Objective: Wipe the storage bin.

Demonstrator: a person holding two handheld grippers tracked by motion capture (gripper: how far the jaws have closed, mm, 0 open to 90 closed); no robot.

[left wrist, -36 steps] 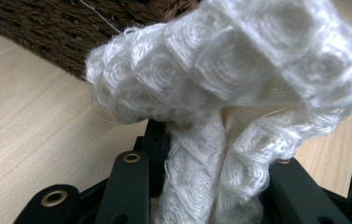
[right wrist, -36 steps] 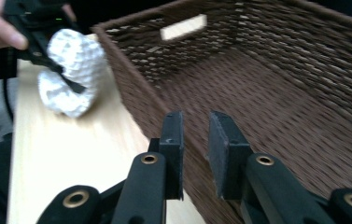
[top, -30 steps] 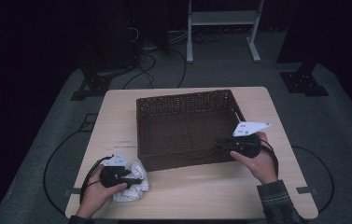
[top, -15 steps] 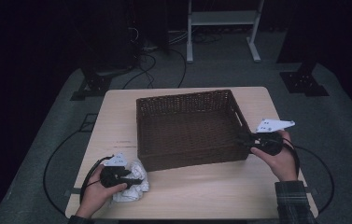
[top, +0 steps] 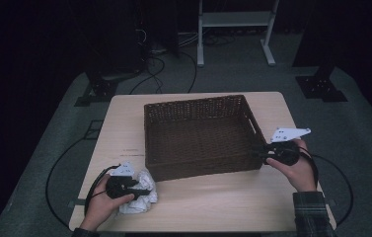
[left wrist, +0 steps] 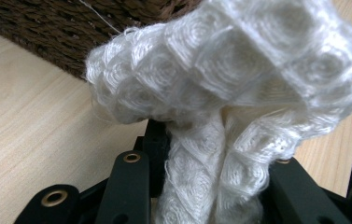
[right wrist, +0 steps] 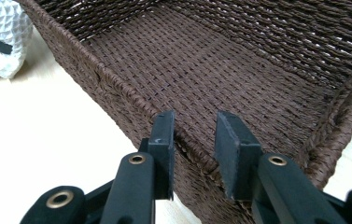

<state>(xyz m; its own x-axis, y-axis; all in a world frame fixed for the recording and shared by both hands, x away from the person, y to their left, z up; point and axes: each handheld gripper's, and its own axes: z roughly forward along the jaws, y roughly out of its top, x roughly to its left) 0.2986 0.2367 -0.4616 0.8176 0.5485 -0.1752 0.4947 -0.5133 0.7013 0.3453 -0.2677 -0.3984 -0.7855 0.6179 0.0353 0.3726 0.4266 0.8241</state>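
**White cloth gripped, basket steadied: lift comes next**

White waffle-weave cloth (left wrist: 220, 93) sits bunched between the jaws of my left gripper (top: 141, 191), which is clenched on it; the left gripper view has a fold pinched between the two black jaws and the rest ballooning above them. On the high view the cloth (top: 139, 195) lies on the table (top: 213, 207) at the near left, just beside the basket's near left corner. My right gripper (right wrist: 194, 140) has its jaws apart, straddling the rim of the basket (top: 201, 136) at its right wall, one jaw inside and one outside, not yet closed on the weave as far as I can judge.

I read this as the grasp step done and the carry not begun. For the next move I need to raise the cloth clear of the near wall, swing it right and far over the open basket (right wrist: 220, 70), then release. Trailing folds could snag the rim, so I'd lift high first.
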